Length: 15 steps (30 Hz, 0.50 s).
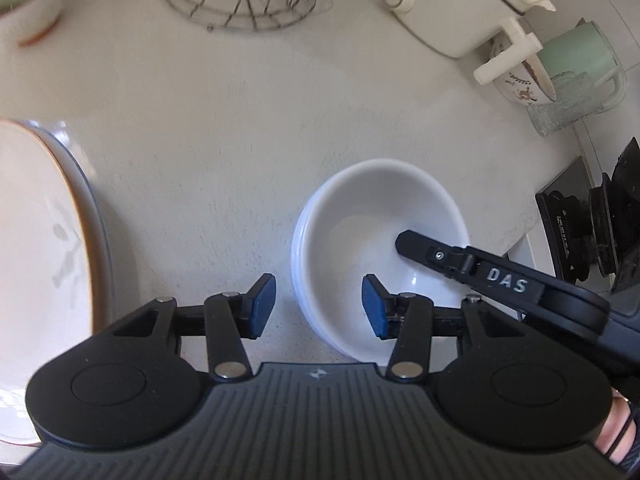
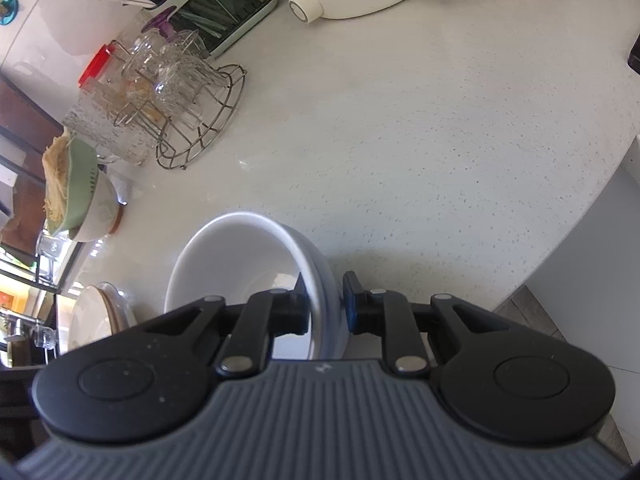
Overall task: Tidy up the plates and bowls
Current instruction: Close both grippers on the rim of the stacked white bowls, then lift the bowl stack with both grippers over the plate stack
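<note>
Right claw (image 2: 325, 305) clamped on white bowl (image 2: 240, 264) rim; left claw (image 1: 319, 306) wide apart, empty.

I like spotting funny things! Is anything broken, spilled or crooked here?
Nothing looks broken or spilled. The white bowl sits tilted only because the right hand-held gripper straddles its rim. The left hand-held gripper is open, holding nothing.

1. A broad bare stretch of surface (image 2: 400, 140) lies open beyond the bowl (image 2: 240, 264).
2. The wire rack (image 2: 192, 100) with glasses blocks the far left.
3. The plates (image 1: 40, 240) stand left of the bowl, with a clear gap between.
4. The white pot (image 1: 448, 8) and mugs (image 1: 576, 60) crowd the far right corner.
</note>
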Each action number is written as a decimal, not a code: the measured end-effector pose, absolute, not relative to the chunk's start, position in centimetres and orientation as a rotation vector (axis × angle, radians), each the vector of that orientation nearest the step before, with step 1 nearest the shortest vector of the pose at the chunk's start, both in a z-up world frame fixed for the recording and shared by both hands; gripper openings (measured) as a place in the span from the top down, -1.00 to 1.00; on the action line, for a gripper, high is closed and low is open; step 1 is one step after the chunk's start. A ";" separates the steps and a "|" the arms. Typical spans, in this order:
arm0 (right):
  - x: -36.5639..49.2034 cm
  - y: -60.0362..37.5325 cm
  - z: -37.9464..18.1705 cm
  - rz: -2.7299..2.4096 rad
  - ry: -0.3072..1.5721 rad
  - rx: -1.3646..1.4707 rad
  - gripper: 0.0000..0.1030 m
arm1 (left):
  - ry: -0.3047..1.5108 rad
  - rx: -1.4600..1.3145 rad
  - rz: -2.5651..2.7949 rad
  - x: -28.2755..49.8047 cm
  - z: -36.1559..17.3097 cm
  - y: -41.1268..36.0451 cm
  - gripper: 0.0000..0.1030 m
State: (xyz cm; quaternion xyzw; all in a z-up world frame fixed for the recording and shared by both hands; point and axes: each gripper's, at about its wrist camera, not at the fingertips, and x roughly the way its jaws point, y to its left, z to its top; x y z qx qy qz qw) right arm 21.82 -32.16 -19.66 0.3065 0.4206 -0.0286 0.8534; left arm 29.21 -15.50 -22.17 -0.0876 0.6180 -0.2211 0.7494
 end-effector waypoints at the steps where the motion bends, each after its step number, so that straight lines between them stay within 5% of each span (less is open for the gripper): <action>1: 21.7 -32.2 -19.7 -0.061 0.884 0.647 0.62 | 1.365 -0.205 -0.484 29.3 -22.5 -15.5 -0.02; 7: 21.8 -32.2 -19.8 -0.060 0.876 0.648 0.62 | 1.373 -0.204 -0.500 29.7 -23.4 -15.8 -0.02; 15: 21.9 -32.0 -19.6 -0.071 0.881 0.651 0.62 | 1.376 -0.181 -0.504 30.0 -23.5 -15.7 0.35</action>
